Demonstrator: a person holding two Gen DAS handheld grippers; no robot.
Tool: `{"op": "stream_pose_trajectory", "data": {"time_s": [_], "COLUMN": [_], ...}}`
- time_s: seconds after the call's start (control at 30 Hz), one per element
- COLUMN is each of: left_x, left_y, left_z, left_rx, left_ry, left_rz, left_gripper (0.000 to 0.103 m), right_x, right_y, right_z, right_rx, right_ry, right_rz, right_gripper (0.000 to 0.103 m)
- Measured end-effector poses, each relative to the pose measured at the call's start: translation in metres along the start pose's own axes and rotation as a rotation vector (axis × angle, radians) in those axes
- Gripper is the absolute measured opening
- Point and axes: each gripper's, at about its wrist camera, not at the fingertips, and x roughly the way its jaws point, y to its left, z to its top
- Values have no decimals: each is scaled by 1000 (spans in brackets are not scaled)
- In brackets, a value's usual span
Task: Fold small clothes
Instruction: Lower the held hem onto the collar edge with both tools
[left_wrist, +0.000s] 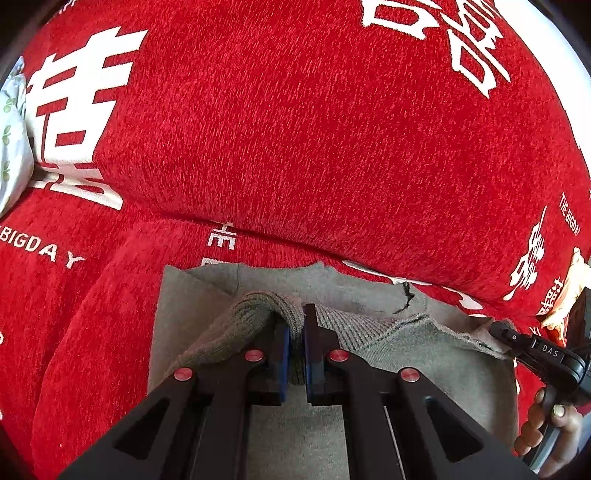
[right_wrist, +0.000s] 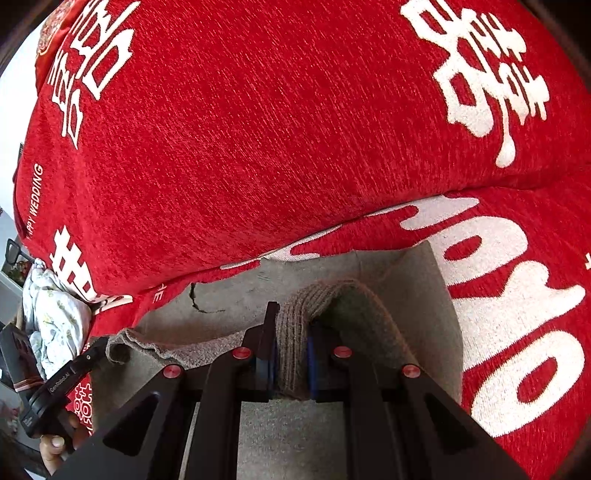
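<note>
Clamped in my left gripper (left_wrist: 294, 343) was a ribbed cuff (left_wrist: 258, 314) of the grey garment (left_wrist: 436, 354), which lay flat ahead of both tools on the red cover (left_wrist: 295, 147). To its right my right gripper (right_wrist: 291, 354) was pinched shut on the matching ribbed end (right_wrist: 295, 317). Both held ends pointed away from me, side by side, so neither hand was nearer; I judged the fold would run forward along the garment's length.
</note>
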Motion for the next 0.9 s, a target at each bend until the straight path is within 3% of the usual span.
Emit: {"op": "stream_pose_trajectory", "data": {"time_s": [0.9], "left_x": [35], "left_y": [9], "left_z": [6], "left_rx": [0], "left_ry": [70], "left_rz": [23], "left_gripper": [7], "right_x": [30], "right_y": [-7], "right_z": [10], "right_rx": [28], "right_ry": [54], "right_rz": [-23], "right_gripper": [14]}}
